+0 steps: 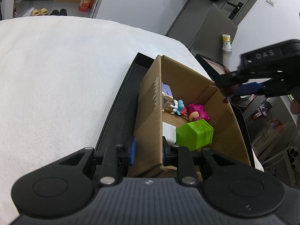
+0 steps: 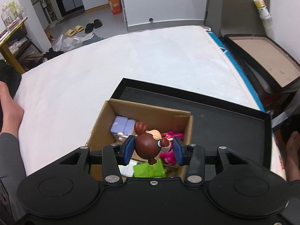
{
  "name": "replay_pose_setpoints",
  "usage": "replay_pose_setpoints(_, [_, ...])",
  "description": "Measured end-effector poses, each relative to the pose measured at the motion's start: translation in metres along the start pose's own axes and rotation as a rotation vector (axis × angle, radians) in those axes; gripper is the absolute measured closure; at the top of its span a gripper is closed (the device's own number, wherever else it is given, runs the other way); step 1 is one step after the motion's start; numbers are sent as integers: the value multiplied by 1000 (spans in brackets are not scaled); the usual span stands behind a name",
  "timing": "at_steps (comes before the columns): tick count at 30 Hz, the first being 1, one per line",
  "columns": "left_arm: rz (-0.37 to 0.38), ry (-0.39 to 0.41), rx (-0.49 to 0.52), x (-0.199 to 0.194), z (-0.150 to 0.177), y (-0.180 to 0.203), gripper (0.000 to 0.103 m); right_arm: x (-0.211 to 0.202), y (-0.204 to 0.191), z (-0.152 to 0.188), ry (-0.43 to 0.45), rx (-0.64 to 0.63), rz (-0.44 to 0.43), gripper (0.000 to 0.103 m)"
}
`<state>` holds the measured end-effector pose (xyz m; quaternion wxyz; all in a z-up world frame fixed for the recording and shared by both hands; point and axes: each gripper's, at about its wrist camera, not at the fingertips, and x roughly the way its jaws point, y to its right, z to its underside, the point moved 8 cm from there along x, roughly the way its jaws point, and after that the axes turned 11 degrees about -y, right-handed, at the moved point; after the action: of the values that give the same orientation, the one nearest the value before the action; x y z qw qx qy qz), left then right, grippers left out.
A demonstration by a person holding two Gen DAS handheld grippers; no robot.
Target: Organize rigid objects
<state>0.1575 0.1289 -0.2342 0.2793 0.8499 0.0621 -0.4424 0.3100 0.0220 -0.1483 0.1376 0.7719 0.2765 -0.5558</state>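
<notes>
A cardboard box (image 1: 148, 112) stands in a black tray (image 1: 120, 101) on a white bed. My left gripper (image 1: 149, 150) is shut on the box's near wall, one blue pad on each side. Inside lie a green cup (image 1: 195, 135), a pink figure (image 1: 196, 112), a blue-and-white figure (image 1: 178, 107), a lilac toy (image 1: 166, 91) and a white block (image 1: 168, 133). My right gripper (image 2: 152, 150) hangs over the box (image 2: 101, 129) with a brown-haired doll (image 2: 148, 144) between its pads; the right pad stands slightly off the doll. The right gripper also shows in the left wrist view (image 1: 230, 86).
The black tray (image 2: 225, 123) has bare floor to the right of the box. An open shoebox (image 2: 266, 56) and a bottle (image 2: 262, 9) stand beyond the bed's right edge. The white bedding (image 2: 131, 60) stretches far and left. A person's foot (image 2: 292, 150) is at right.
</notes>
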Motion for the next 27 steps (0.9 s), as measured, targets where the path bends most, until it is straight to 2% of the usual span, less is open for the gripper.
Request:
replay_pose_setpoints(3, [0,0,1,0,0,0,80,6,-10,-1,-4,0,-31,56])
replay_pose_setpoints(6, [-2,1,0,0,0,0,80,2,-17,-1,8,-11,-54,44])
replay_pose_setpoints(11, [-3,1,1,0,1,0,80,-14,-9,1,38,19,-57,14])
replay_pose_setpoints(18, [-21,-10,12,1,1,3,80,-32,17,23,68,110,-82,8])
replay_pose_setpoints(20, [-28,-16,27,0,1,5,80,-36,26,31,87,133,-76,2])
replay_pose_setpoints(23, [-32,-30,15,-2,1,5,79,-41,41,45,100,169,-62,1])
replay_pose_setpoints(27, [-93,-43,15,-8,1,6,69,-44,55,60,86,205,-101,0])
